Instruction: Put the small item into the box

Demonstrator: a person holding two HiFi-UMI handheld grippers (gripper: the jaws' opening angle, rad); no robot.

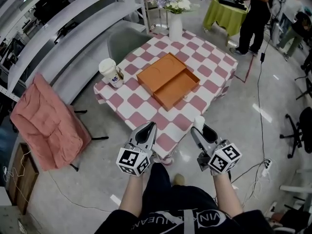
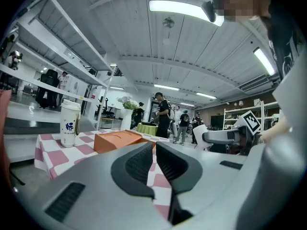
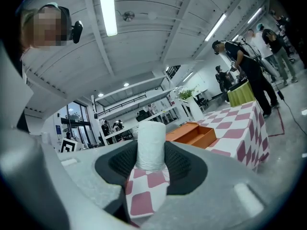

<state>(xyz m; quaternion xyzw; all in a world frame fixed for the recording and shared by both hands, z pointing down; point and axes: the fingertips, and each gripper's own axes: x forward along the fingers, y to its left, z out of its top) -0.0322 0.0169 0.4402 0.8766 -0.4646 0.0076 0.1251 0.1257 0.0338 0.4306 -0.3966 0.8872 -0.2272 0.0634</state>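
Observation:
An open orange box (image 1: pixel 168 81) lies on the pink-and-white checked table (image 1: pixel 213 82), its tray (image 1: pixel 178 88) slid out toward me beside the lid; the box (image 3: pixel 192 134) also shows in the right gripper view and as a low orange shape (image 2: pixel 120 140) in the left one. My right gripper (image 1: pixel 199 126) is shut on a small white cylinder (image 3: pixel 151 145), held upright between the jaws just short of the table's near edge. My left gripper (image 1: pixel 148 128) hangs beside it, shut with nothing between its jaws (image 2: pixel 154 162).
A white lidded cup (image 1: pixel 110 72) stands at the table's left corner. A white vase of flowers (image 1: pixel 175 19) stands at the far edge. A grey chair (image 1: pixel 124 40) sits behind the table, a pink cloth (image 1: pixel 46 123) on a chair at left. People stand at the back right.

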